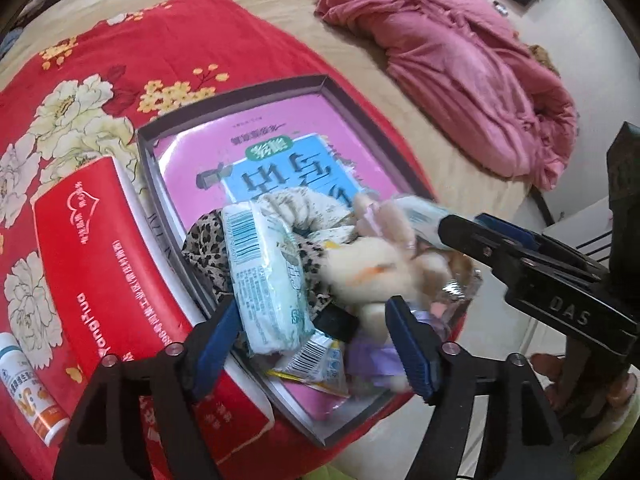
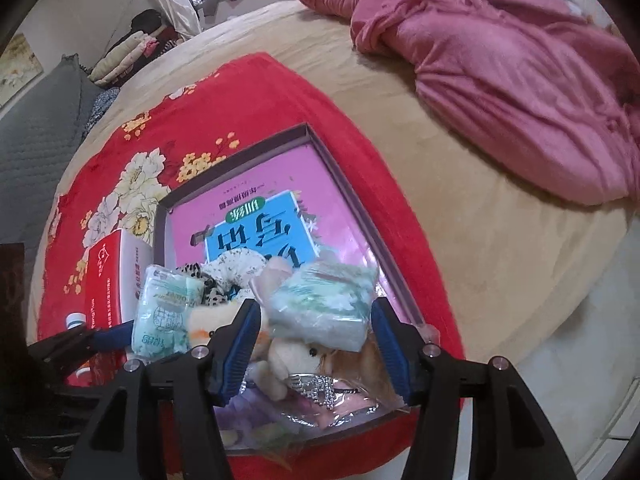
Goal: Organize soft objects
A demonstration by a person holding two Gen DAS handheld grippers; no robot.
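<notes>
A shallow box point(image 1: 236, 92) on a red floral blanket point(image 1: 160, 48) holds a pink and blue book, a leopard-print cloth point(image 1: 204, 240), a cream plush toy point(image 1: 380, 272) and a pale green tissue pack point(image 1: 264, 276). My left gripper point(image 1: 312, 306) is open over the box's near end. That tissue pack lies between its fingers, and the pads stand clear of it. In the right wrist view, my right gripper point(image 2: 315, 308) is shut on a second tissue pack point(image 2: 324, 304), held just above the plush toy point(image 2: 292, 356). A silver tiara in plastic point(image 2: 316, 388) lies below it.
A red tissue box point(image 1: 104, 248) stands against the box's left wall, and a white and orange bottle point(image 1: 28, 384) lies beside it. A crumpled pink duvet point(image 1: 460, 60) covers the far right of the beige bed. The floor shows at the right edge.
</notes>
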